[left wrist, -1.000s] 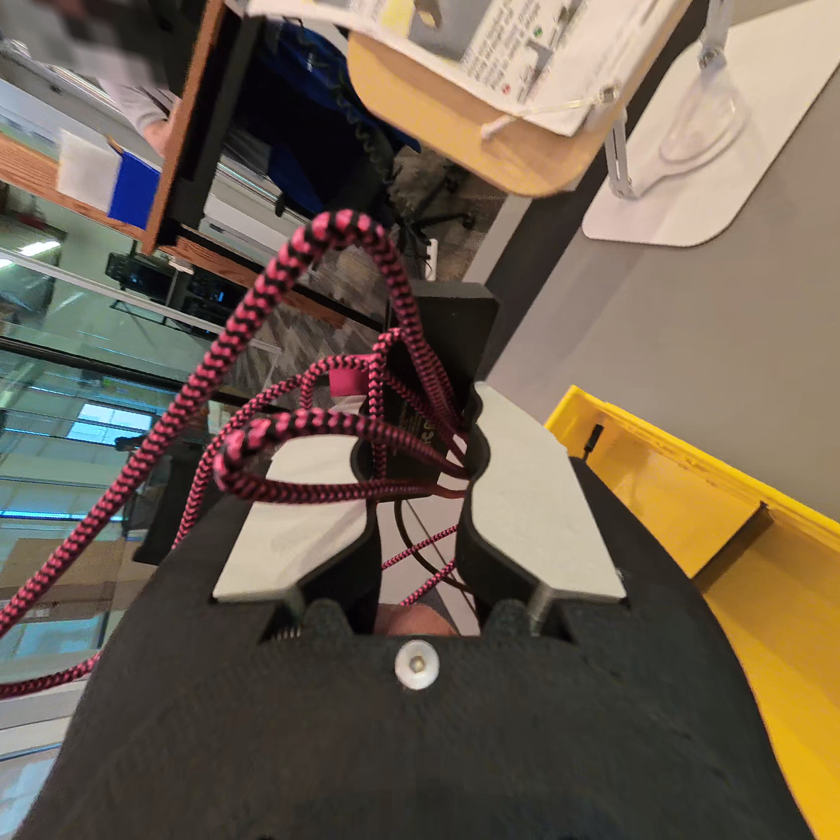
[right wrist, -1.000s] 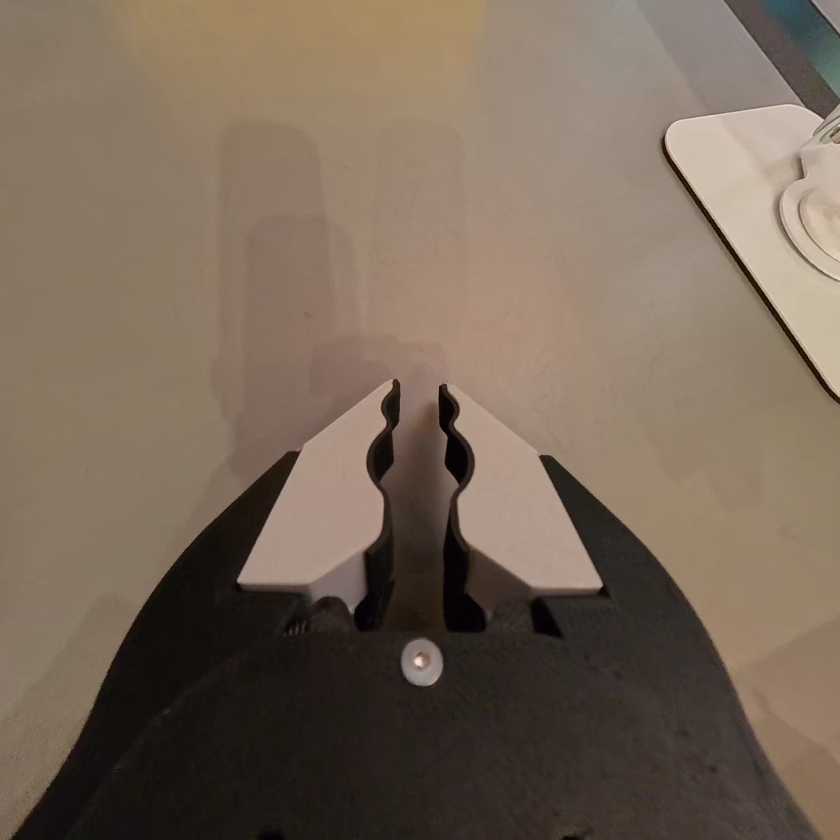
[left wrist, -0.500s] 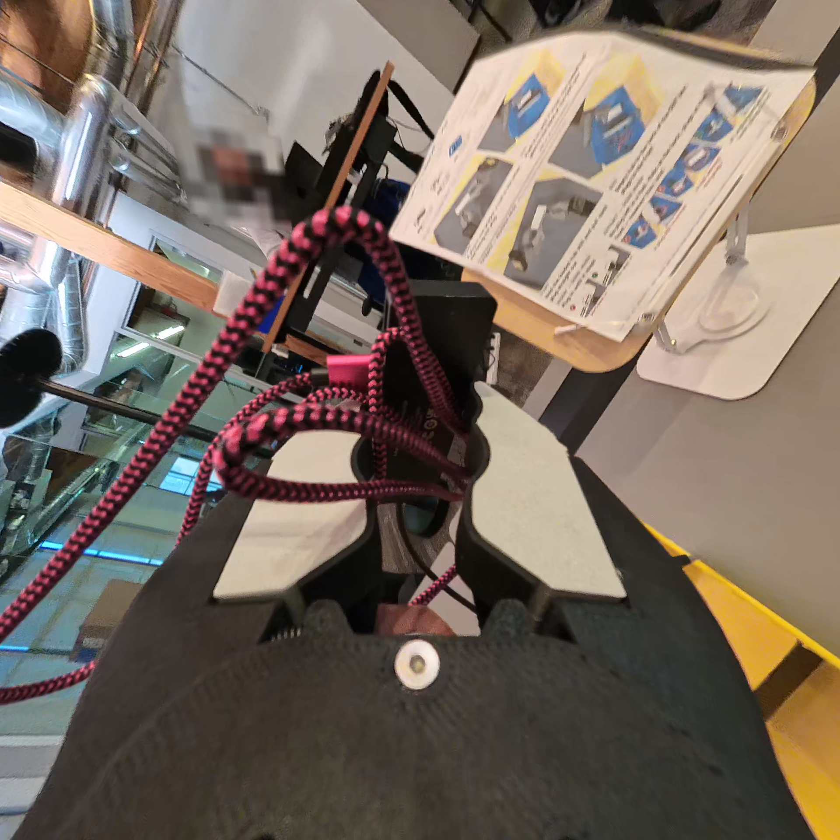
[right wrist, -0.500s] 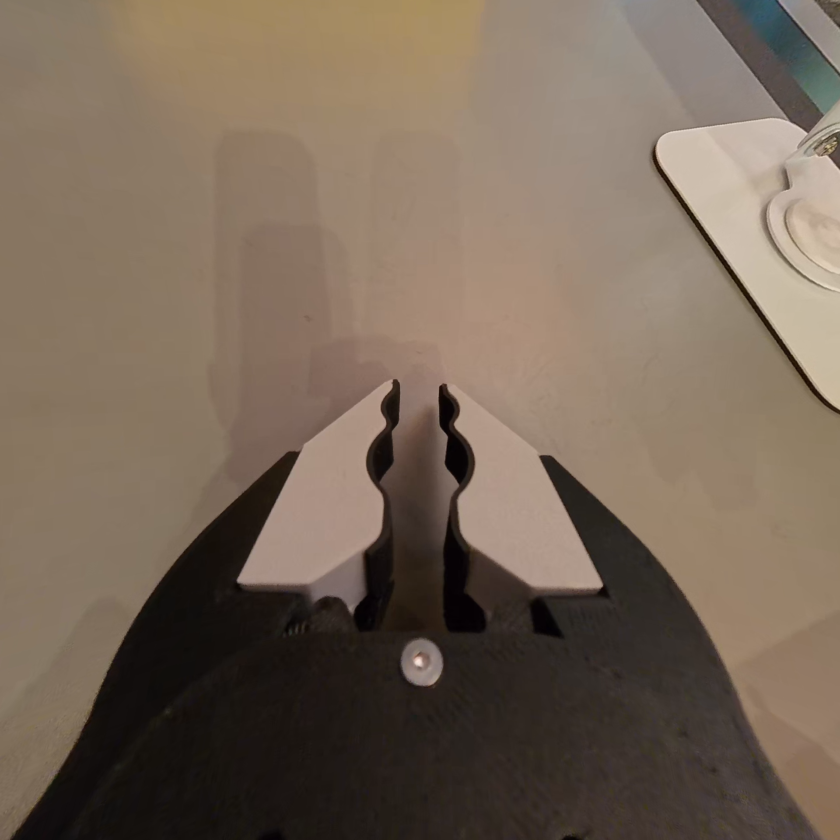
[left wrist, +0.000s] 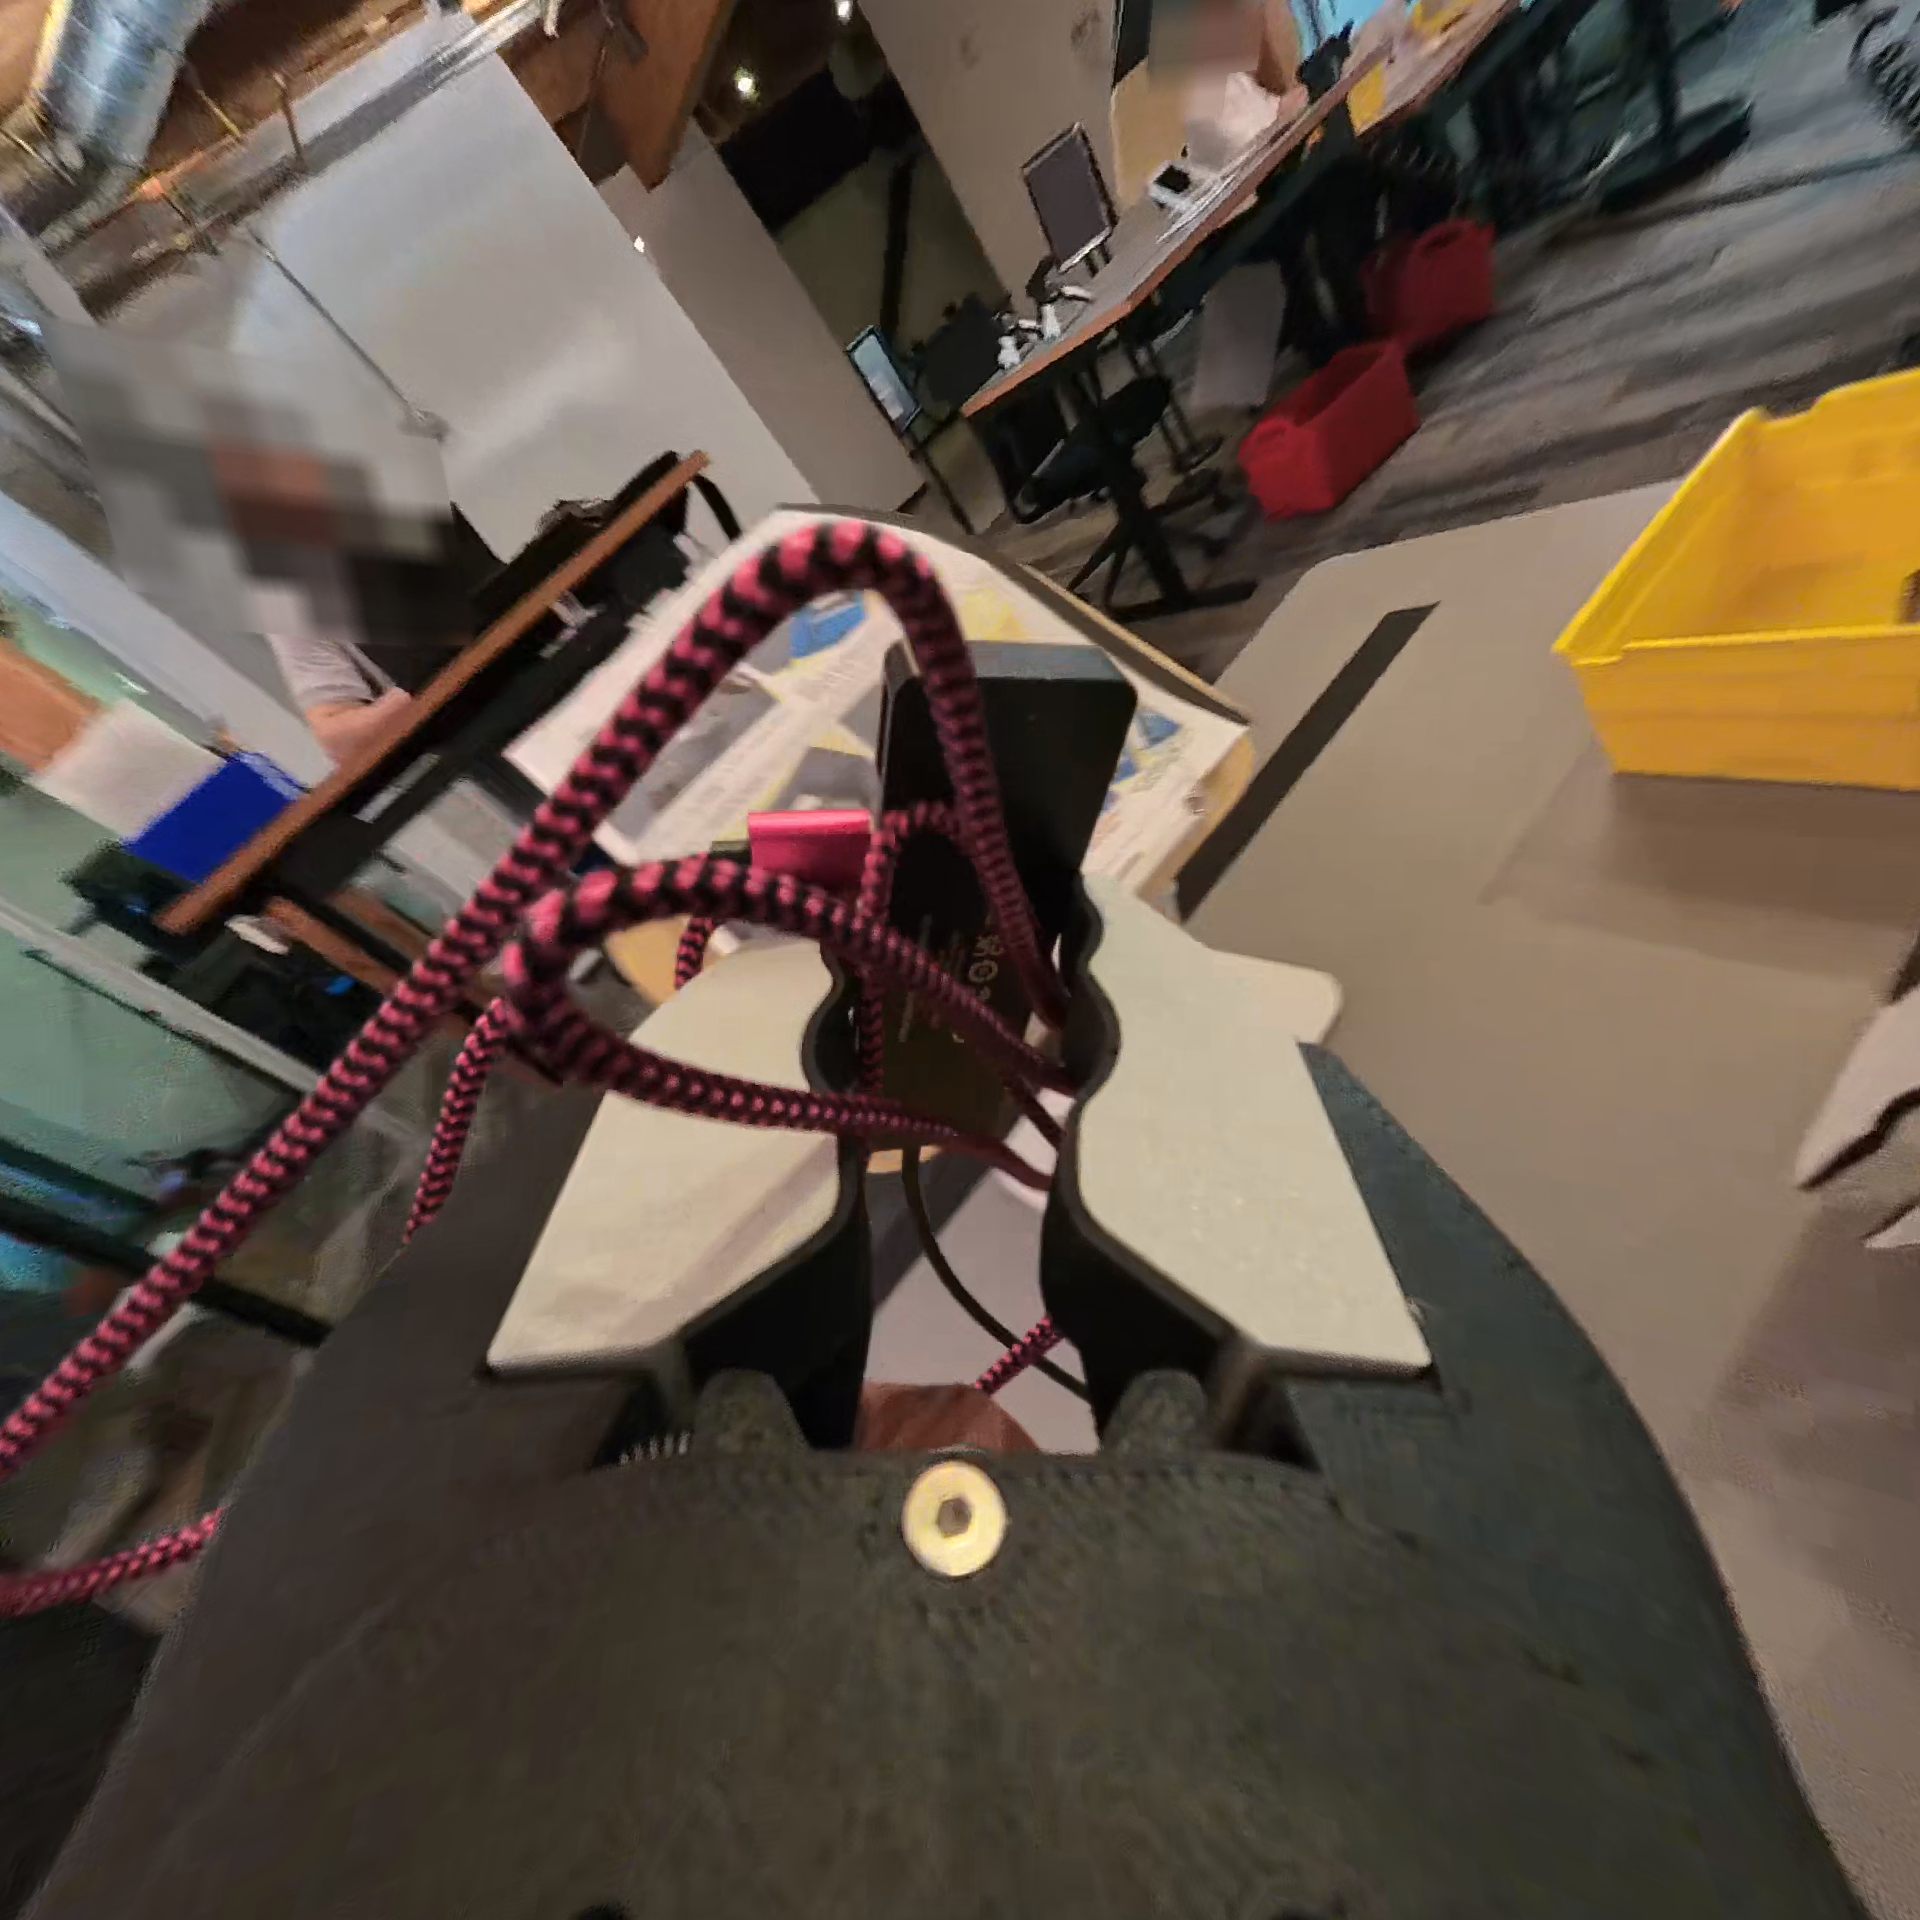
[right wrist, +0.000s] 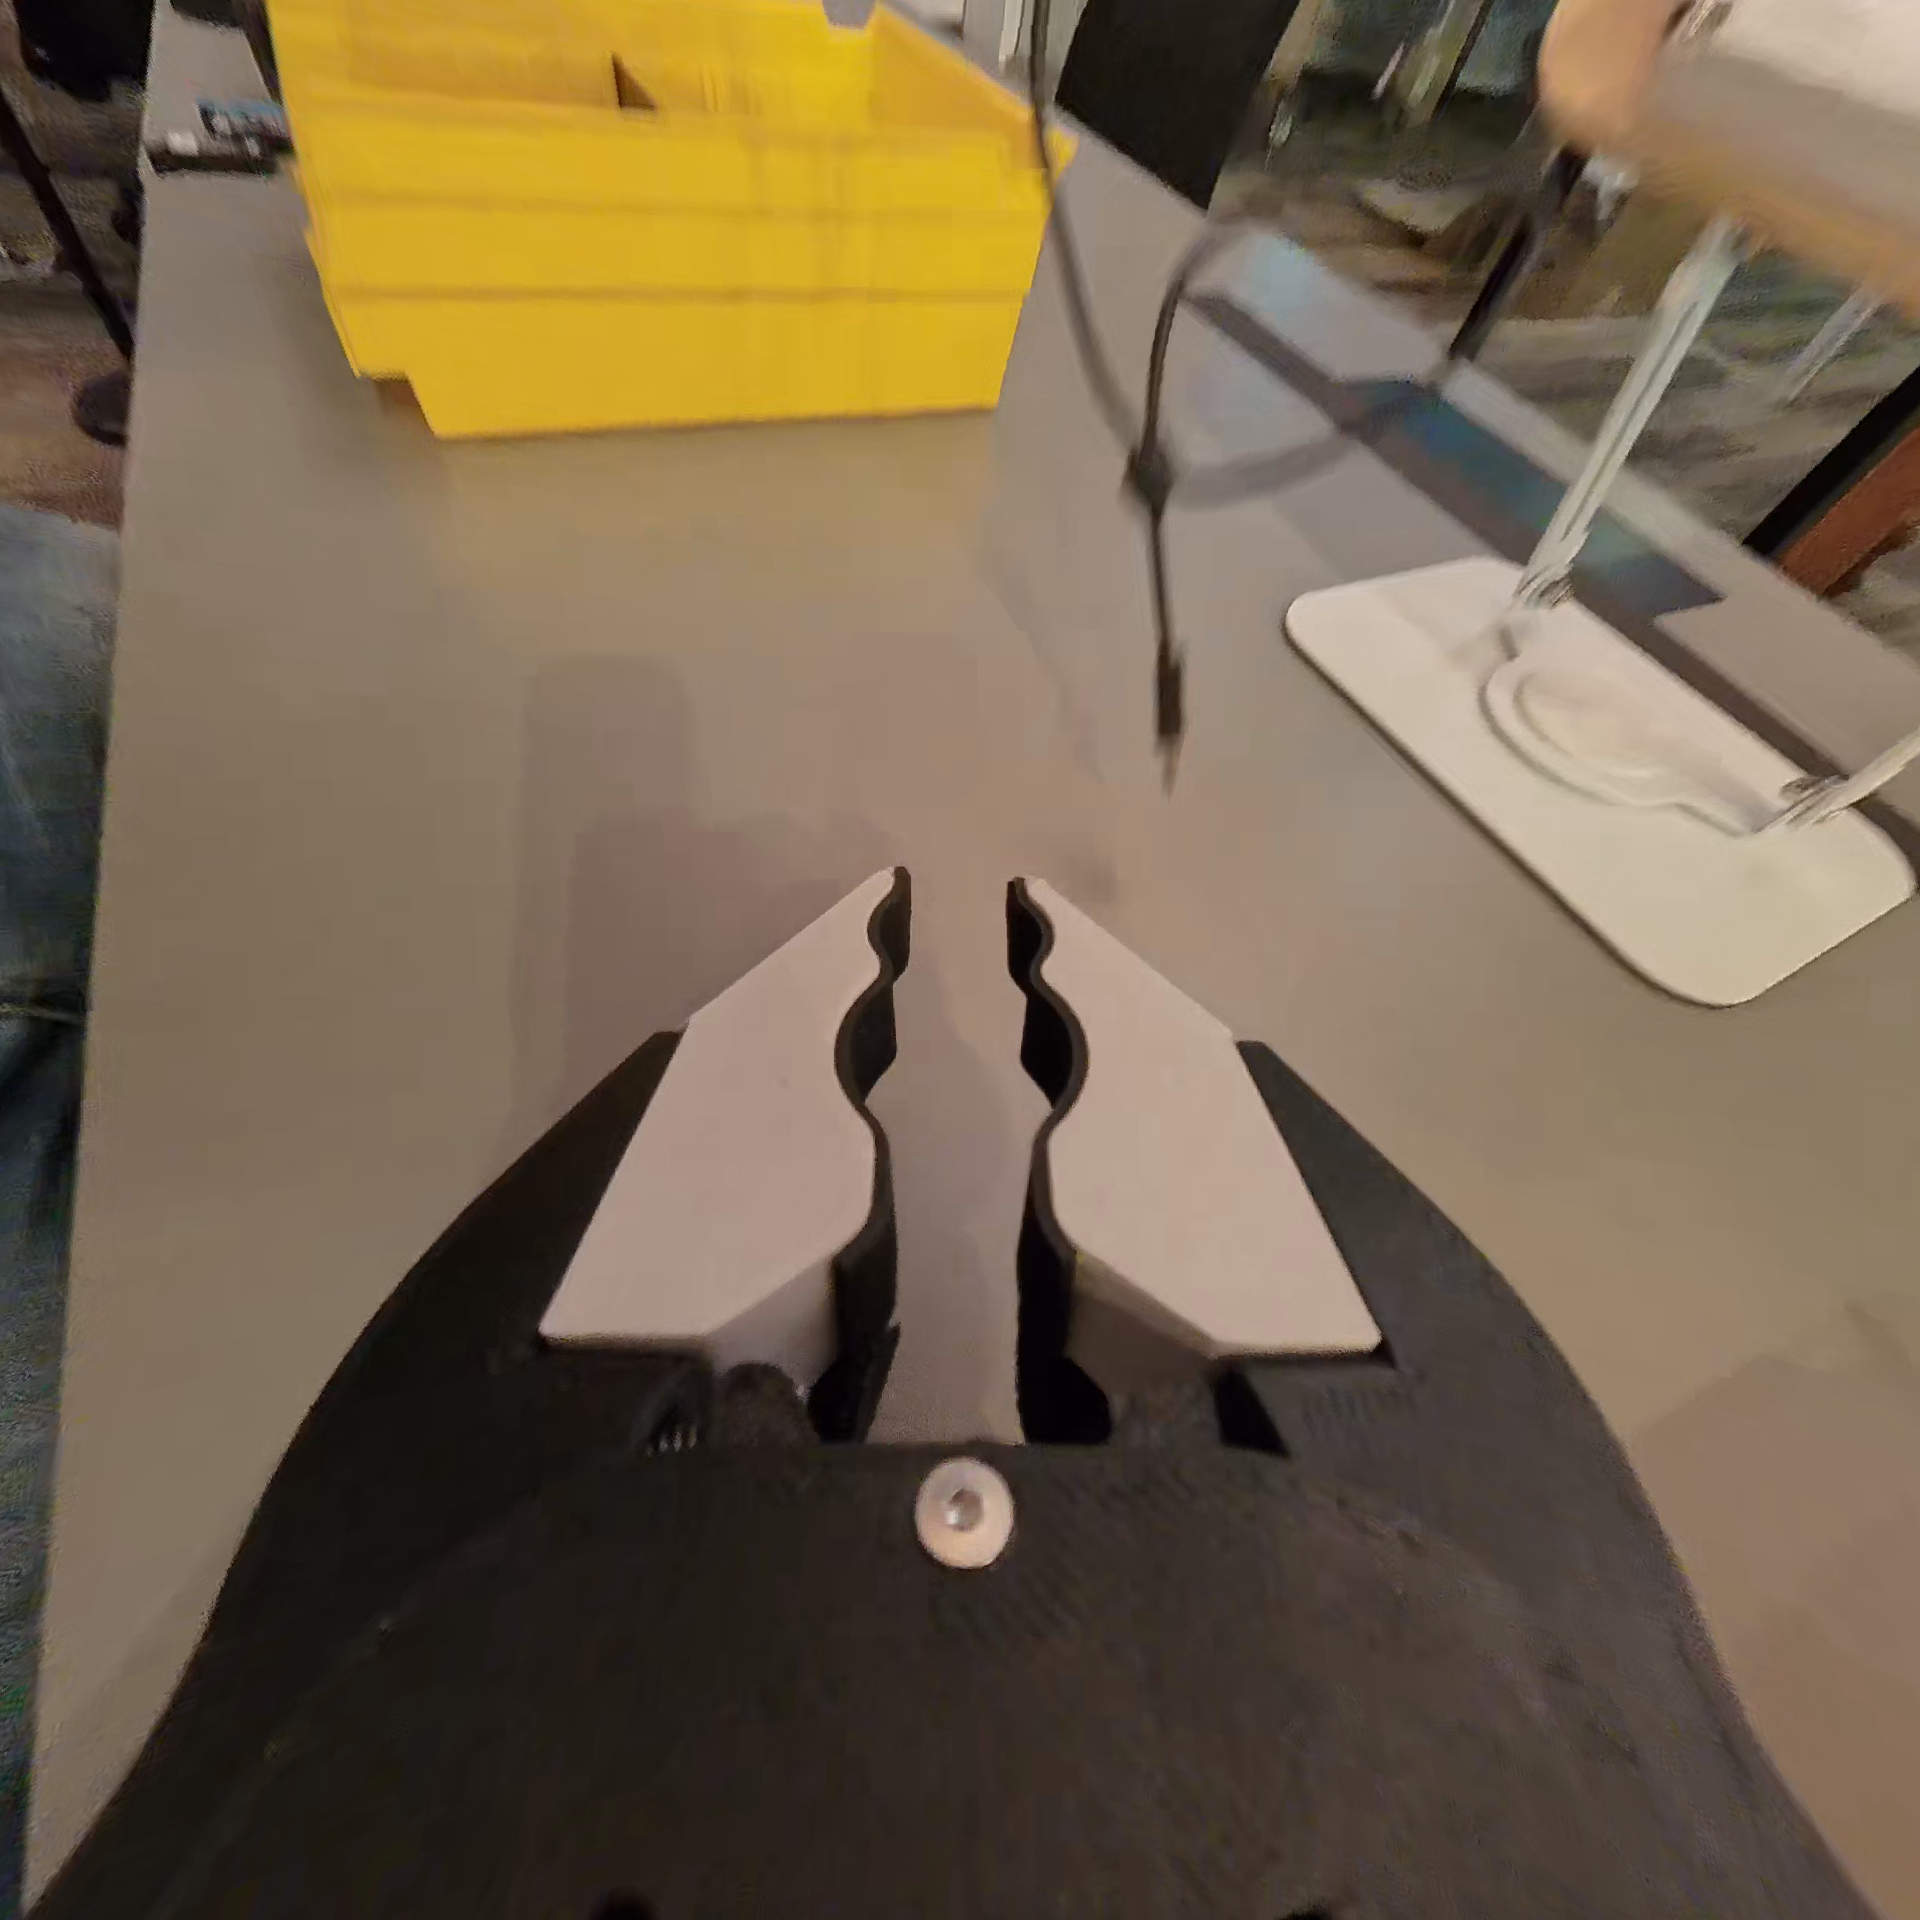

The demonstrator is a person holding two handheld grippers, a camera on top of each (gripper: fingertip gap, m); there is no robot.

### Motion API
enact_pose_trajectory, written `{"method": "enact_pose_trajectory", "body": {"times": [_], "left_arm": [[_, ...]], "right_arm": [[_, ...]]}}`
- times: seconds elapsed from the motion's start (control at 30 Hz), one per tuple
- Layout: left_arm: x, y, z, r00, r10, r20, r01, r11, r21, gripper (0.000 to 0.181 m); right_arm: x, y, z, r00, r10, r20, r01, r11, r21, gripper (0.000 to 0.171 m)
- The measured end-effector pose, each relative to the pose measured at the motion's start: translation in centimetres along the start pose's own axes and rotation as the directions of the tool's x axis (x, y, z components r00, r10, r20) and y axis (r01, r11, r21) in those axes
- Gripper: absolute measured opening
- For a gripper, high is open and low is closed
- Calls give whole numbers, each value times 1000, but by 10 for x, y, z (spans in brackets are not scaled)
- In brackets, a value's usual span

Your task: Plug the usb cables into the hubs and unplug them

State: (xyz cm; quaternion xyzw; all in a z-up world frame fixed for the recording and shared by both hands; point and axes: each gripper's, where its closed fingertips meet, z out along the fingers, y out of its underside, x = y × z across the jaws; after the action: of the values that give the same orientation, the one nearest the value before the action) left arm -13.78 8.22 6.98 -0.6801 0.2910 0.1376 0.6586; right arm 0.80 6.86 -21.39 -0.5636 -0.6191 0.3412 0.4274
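Observation:
My left gripper (left wrist: 961, 945) is shut on a black USB hub (left wrist: 1013, 748) and holds it upright in the air above the table. Pink-and-black braided cables (left wrist: 665, 727) loop over the hub and trail off to the left. A pink plug (left wrist: 808, 840) sits against the hub's left side. My right gripper (right wrist: 956, 878) is open by a narrow gap and empty, low over the grey table (right wrist: 520, 675). Ahead of it a thin black cable (right wrist: 1153, 478) hangs down, its plug end (right wrist: 1169, 712) just above the table.
A yellow bin (right wrist: 675, 260) stands at the far end of the table; it also shows in the left wrist view (left wrist: 1766, 665). A white stand base (right wrist: 1610, 800) sits at the right, carrying a sheet of pictures (left wrist: 748, 727). A person's jeans-clad leg (right wrist: 42, 831) is at the left edge. There is about 30 cm between the tips of the two grippers.
The left gripper has swung round with the hub, so the room and bin now lie ahead. The right gripper has tilted up; the bin and hanging black cable have come into view.

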Motion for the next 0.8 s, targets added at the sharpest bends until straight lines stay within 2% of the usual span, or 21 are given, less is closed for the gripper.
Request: {"method": "enact_pose_trajectory", "body": {"times": [0.03, 0.23, 0.43, 0.6, 0.8], "left_arm": [[15, 7, 6, 999, -29, -18, 29, 1000, 5, 37], [93, 44, 34, 987, -132, -94, 135, 991, 21, 36], [134, 82, 50, 985, -127, -113, 124, 992, -30, 36], [155, 101, 55, 994, -4, -109, -4, 997, -78, 37], [181, 110, 59, 982, 135, -130, -149, 983, -105, 37]], "right_arm": [[1, -9, -6, 1000, -5, -11, 6, 1000, 29, 16], [7, -69, -34, 997, -31, -67, 44, 981, 187, 16], [13, -118, -42, 994, -31, -101, 60, 952, 300, 24], [21, -127, -26, 992, -44, -114, 71, 965, 253, 29], [25, -115, -2, 992, -51, -119, 70, 984, 162, 25]]}}
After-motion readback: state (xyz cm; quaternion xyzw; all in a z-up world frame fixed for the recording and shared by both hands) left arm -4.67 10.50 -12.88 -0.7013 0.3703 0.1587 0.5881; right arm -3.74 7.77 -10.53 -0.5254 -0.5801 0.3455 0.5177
